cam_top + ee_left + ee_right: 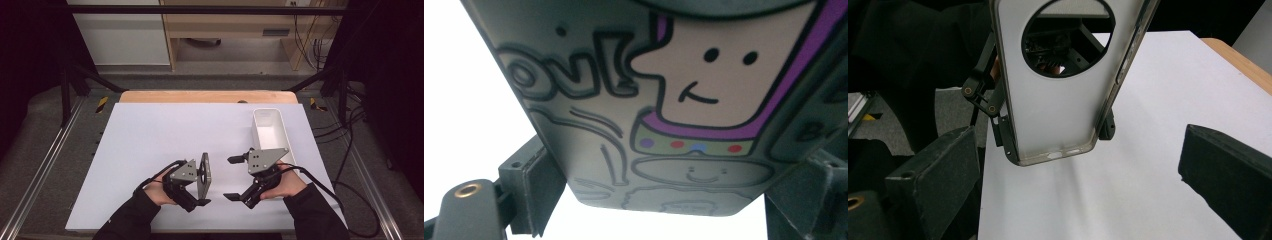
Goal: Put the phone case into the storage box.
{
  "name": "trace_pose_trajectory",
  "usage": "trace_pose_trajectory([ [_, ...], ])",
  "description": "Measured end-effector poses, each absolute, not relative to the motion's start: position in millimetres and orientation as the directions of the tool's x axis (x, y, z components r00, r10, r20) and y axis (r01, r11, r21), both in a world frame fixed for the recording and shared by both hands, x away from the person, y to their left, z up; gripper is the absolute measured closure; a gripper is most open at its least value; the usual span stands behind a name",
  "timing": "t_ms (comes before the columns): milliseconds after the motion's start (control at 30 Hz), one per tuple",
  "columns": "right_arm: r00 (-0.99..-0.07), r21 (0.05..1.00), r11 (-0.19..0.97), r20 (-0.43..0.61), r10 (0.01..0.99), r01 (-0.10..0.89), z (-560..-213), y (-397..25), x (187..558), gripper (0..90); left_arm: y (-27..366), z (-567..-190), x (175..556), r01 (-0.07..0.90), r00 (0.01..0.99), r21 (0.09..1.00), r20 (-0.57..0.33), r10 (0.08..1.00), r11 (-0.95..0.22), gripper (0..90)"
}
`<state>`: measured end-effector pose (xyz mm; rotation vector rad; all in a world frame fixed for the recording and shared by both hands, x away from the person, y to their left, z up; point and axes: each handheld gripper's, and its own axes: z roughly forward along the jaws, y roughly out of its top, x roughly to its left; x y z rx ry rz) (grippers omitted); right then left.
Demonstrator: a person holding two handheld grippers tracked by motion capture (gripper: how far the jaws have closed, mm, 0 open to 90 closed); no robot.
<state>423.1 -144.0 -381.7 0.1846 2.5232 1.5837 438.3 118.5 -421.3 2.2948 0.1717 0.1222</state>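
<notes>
Low centre of the high view: left gripper (199, 187) clamps a phone case (204, 175) on edge above the white table (150, 130); right gripper (234, 178) beside it, jaws spread wide, empty. Risk: the thin case could twist or slip if nudged. White bin (270, 131) sits upper right. Contents hidden; case's top edge is cut off in both gripper views.

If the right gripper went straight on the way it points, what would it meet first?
Most likely the phone case held upright by the left gripper; it stands ahead of the open right gripper, though depth is unclear.
</notes>
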Motion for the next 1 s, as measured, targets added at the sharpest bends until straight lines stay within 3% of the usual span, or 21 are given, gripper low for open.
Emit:
trace_pose_trajectory([
  [400, -0.984, 0.907, 0.417, -0.027, 0.178, 0.051, -382.7, -138.9, 425.2, 3.9, 119.6, -417.2, 440.7, 0.092, 0.99, 0.789, -0.005, 0.144, -0.607, 11.6],
  [1000, -0.988, 0.905, 0.422, -0.018, 0.151, 0.048, -373.4, -127.6, 427.5, 3.8, 105.8, -414.5, 439.5, 0.058, 0.996, 0.781, -0.006, 0.086, -0.622, 11.7],
])
